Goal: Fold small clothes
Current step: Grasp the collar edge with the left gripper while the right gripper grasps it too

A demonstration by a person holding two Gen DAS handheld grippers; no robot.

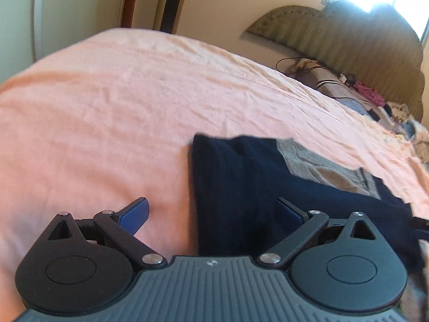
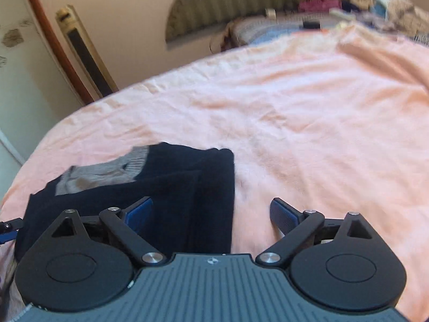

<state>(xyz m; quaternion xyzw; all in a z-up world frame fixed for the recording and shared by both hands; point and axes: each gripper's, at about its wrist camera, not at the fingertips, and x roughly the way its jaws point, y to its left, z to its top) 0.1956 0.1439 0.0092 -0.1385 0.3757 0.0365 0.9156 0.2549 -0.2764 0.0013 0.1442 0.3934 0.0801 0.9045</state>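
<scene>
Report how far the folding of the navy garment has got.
Done: the navy garment lies folded into a compact stack on the pink sheet. In hand: nothing; left gripper and right gripper are open and empty. Left: possibly the jumbled clothes by the headboard.

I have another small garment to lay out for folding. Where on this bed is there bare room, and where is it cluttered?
The peach sheet is bare from the dark navy garment out to its far and side edges. It is crowded only along the headboard, where cables and a heap of clothes lie.
</scene>
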